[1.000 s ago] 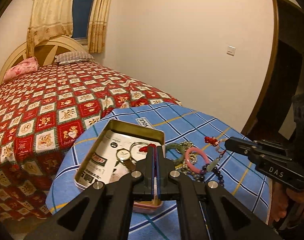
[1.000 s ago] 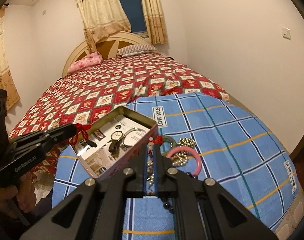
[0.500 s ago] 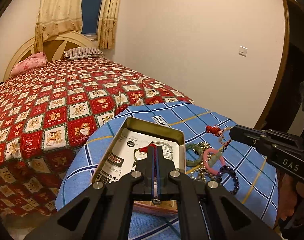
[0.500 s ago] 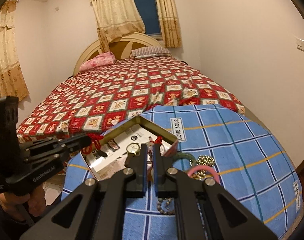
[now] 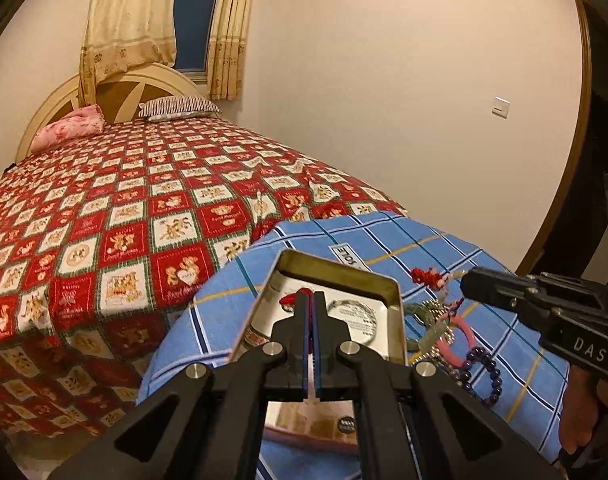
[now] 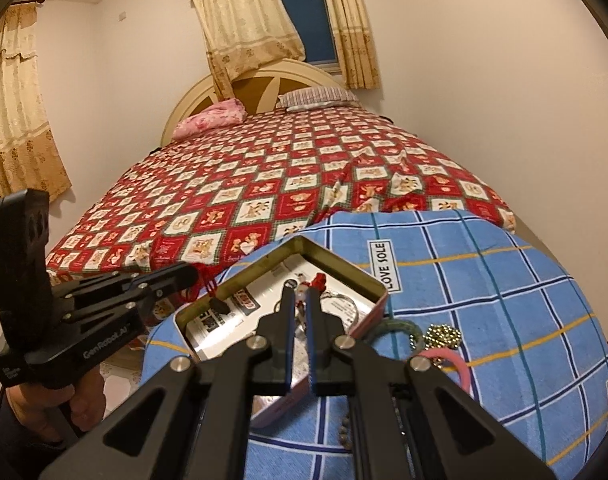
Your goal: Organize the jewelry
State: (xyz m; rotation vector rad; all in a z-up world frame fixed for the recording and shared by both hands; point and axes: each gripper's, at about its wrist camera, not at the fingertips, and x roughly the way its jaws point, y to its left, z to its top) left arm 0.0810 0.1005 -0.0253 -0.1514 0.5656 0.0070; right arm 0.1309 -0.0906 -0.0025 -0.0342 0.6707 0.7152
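An open metal tin [image 5: 396, 296] [image 6: 374, 285] sits on a table with a blue checked cloth [image 5: 504, 320]. My left gripper [image 5: 310, 300] is shut on a red cord with a small dark pendant [image 6: 208, 280], held above the tin's left side. My right gripper [image 6: 300, 300] is shut on a pendant with a red knot and beads [image 5: 428, 278] [image 6: 316, 282], lifted above the tin's right edge. A silver bangle [image 5: 354, 316] lies in the tin. A green bangle [image 6: 400, 326], a pink bangle [image 5: 460, 334], gold beads [image 6: 442, 336] and purple beads [image 5: 484, 372] lie on the cloth.
A bed with a red patterned quilt [image 5: 124, 220] stands right behind the table. A wall [image 5: 384, 120] is to the right, a doorway [image 5: 576, 200] at far right. The "LOVE SOLE" label [image 6: 388, 266] marks the cloth behind the tin.
Both grippers have risen and drawn back from the table. The right gripper has lifted its red-knot pendant off the jewelry pile and carried it left toward the tin.
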